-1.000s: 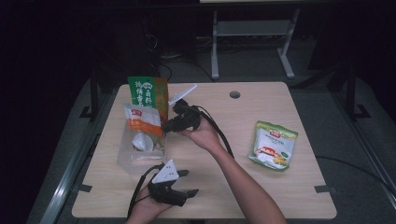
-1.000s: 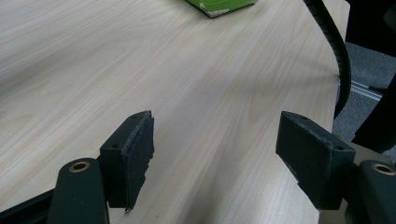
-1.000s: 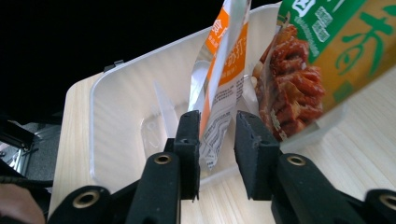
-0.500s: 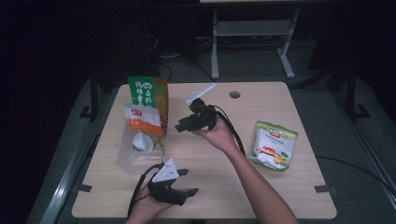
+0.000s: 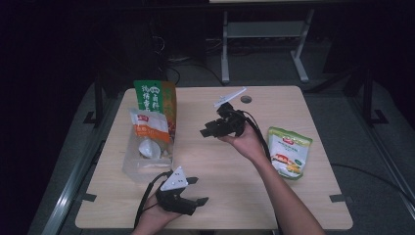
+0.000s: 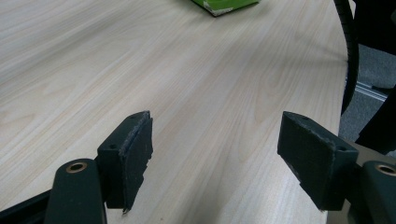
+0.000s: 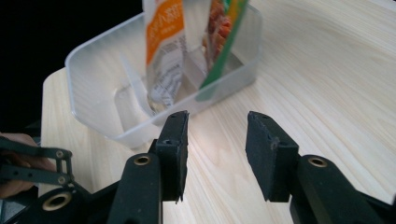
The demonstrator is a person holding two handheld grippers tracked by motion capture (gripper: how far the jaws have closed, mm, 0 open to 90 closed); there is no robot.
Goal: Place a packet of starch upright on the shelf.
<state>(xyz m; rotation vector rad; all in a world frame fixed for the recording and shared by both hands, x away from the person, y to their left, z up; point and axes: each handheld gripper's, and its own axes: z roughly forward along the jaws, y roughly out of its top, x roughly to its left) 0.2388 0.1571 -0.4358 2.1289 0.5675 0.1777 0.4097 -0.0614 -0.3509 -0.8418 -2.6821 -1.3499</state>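
Three snack pouches, one clear bin (image 5: 132, 169), two grippers.
Two pouches stand in the bin at nine o'clock; green pouch (image 5: 288, 152) lies at three; print unreadable. Right gripper (image 5: 209, 131), empty, has just been opening; left gripper (image 5: 195, 191) spread, empty.

Two pouches (image 5: 149, 128) stand in a tub (image 5: 142, 164) at the counter's (image 5: 220, 196) left; another pouch (image 5: 288, 152) lies flat at its right edge.
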